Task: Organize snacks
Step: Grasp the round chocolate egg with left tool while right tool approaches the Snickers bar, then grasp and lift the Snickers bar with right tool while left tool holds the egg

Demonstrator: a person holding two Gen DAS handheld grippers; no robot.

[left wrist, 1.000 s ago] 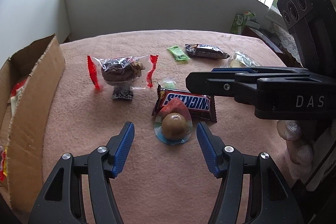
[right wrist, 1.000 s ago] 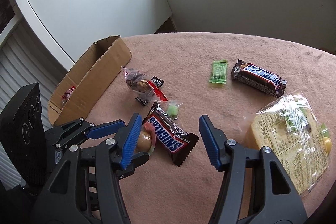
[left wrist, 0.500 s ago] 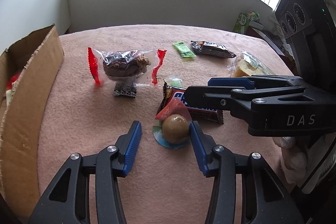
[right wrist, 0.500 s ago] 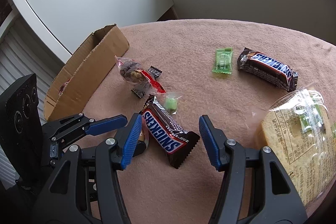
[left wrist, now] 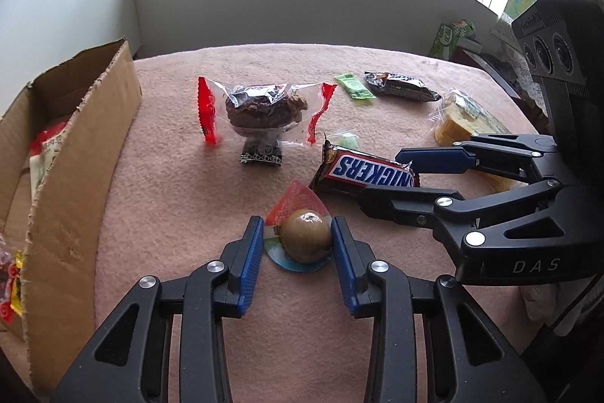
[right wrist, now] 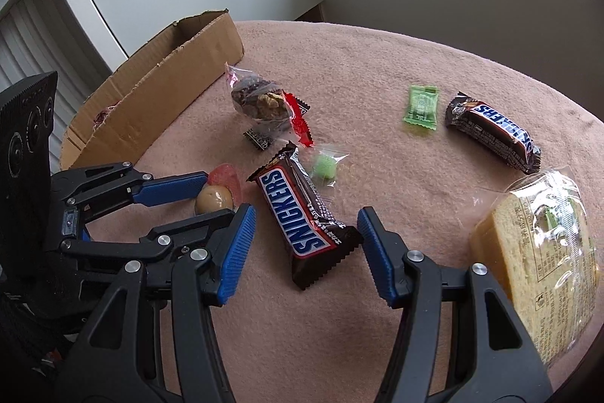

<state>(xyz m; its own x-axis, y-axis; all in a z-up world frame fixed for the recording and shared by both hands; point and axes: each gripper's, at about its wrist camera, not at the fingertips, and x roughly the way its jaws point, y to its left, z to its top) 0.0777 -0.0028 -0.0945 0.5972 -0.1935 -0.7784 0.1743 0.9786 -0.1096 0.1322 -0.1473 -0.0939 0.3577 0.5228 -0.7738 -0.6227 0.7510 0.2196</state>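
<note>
Bracketing the round brown snack (left wrist: 305, 240) at lower centre, the left claw (left wrist: 298, 244) nearly pinched it; the right claw (right wrist: 305, 248) stood spread around the Snickers bar (right wrist: 302, 210).

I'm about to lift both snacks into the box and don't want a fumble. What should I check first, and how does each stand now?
1. Left hand-held gripper straddles the egg pack: ok, a pad on each side.
2. Left grip firm: cannot tell; the pads look at or near contact, with no visible squeeze.
3. Right hand-held gripper straddles the near Snickers: ok, its lower end lies between the fingers.
4. Right grip closed: not ok, jaws wide open, gaps both sides.
5. Grippers apart: not ok, the right one's left finger crowds the left gripper.
6. Box open and in reach: ok, open top, beside the left gripper.
</note>
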